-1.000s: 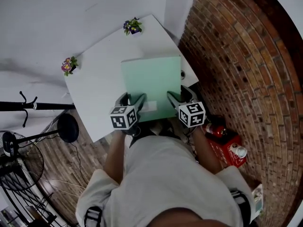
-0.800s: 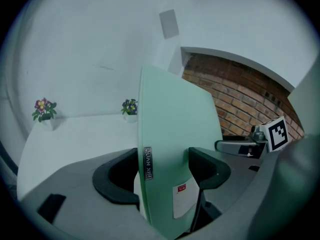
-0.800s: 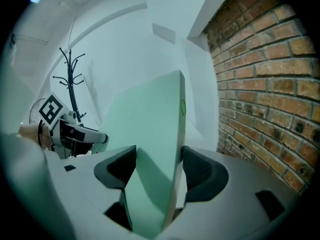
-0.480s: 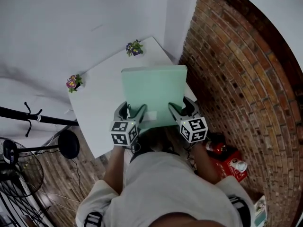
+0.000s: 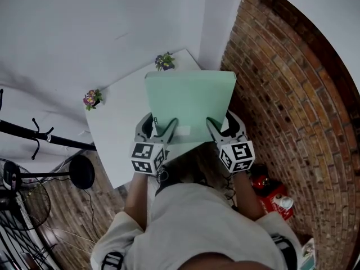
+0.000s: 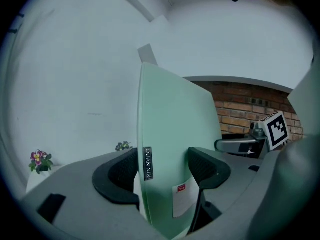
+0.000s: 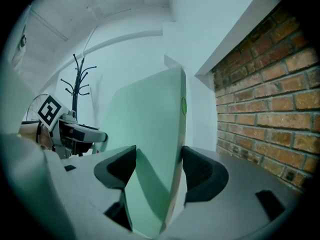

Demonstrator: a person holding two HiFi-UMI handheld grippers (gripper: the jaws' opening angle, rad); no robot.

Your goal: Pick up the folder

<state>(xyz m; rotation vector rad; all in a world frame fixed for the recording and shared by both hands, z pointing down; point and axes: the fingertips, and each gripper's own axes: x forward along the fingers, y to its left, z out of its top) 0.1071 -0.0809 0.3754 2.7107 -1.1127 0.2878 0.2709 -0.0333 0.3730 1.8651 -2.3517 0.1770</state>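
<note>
Our left tongs (image 5: 158, 127) and right tongs (image 5: 224, 126) each clamp the near edge of the green folder (image 5: 190, 97). It seems lifted off the white counter (image 5: 119, 129).

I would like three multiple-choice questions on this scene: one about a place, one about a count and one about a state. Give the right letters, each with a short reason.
1. At which edge do the left gripper and the right gripper hold the folder?
A. the edge nearest the person
B. the far edge
C. the two side edges

2. How many flower pots stand on the table?
A. one
B. two
C. four

3. What is the state of the left gripper?
A. open and empty
B. shut on the folder
C. shut on nothing

Answers:
1 A: in the head view both grippers clamp the near edge.
2 B: one pot stands at the left corner and one at the far corner.
3 B: the left gripper view shows the folder between its jaws.
</note>
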